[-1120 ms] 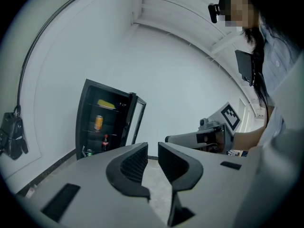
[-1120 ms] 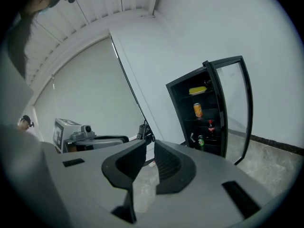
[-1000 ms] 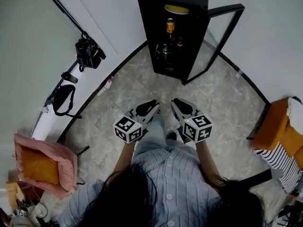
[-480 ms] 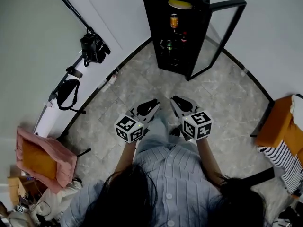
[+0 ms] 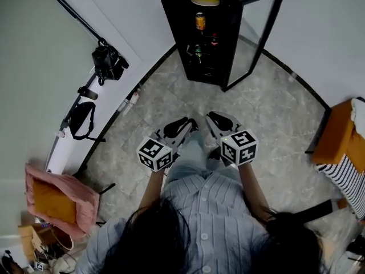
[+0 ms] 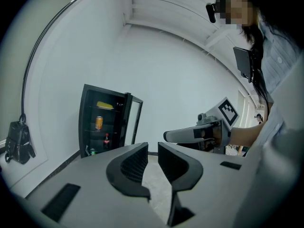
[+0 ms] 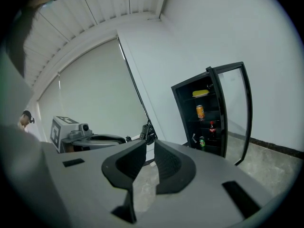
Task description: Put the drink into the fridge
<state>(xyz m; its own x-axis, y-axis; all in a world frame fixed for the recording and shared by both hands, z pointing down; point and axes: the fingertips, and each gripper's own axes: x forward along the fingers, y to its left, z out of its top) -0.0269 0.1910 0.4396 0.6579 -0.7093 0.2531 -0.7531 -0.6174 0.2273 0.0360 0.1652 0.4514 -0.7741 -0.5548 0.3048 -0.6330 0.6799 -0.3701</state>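
The black fridge [image 5: 173,21] stands at the far wall with its glass door [image 5: 259,33] swung open to the right. Its shelves hold a yellow item [image 5: 205,0], an orange can [image 5: 200,21], a red-capped bottle [image 5: 213,39] and a green can [image 5: 197,50]. My left gripper [image 5: 185,124] and right gripper [image 5: 212,119] hover side by side in front of the person's body, well short of the fridge. Both are shut with nothing between the jaws. The left gripper view shows my left gripper [image 6: 152,148] empty, and the right gripper view shows my right gripper [image 7: 150,146] empty.
A camera on a tripod [image 5: 108,63] and a black bag [image 5: 80,119] stand along the left wall. A small bottle [image 5: 132,99] lies at the wall's foot. A pink chair [image 5: 54,196] is at the near left, an orange seat [image 5: 336,144] with striped cloth [image 5: 348,181] at the right.
The head view has swung a little, so the fridge sits slightly more to the left in frame. Both grippers keep the same pose, shut and empty.
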